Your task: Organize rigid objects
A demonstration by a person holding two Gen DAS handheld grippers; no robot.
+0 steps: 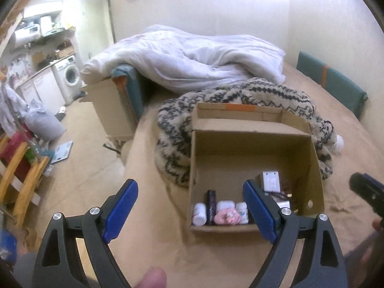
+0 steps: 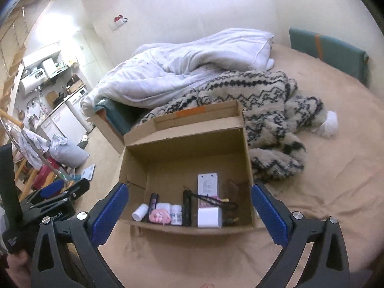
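Observation:
An open cardboard box (image 2: 248, 158) (image 1: 194, 158) sits on the tan bed sheet. Along its near wall lie a white bottle (image 2: 140, 212) (image 1: 199, 213), a dark tube (image 2: 153, 202), a pink item (image 2: 159, 216), a small labelled bottle (image 2: 176, 213), a black stick (image 2: 186, 207) and a white box (image 2: 208, 217). A white device (image 2: 207, 183) (image 1: 271, 181) and cables (image 2: 228, 204) lie behind them. My right gripper (image 2: 189, 187) hangs open above the box's near side, holding nothing. My left gripper (image 1: 189, 184) is open and empty, over the box's left corner.
A zigzag fleece blanket (image 2: 271, 100) and a white duvet (image 2: 182, 67) lie behind the box. A teal cushion (image 2: 328, 48) stands at the wall. Past the bed's left edge are another cardboard box (image 1: 110, 110), floor clutter, a wooden frame (image 1: 26, 168) and a washing machine (image 1: 69, 76).

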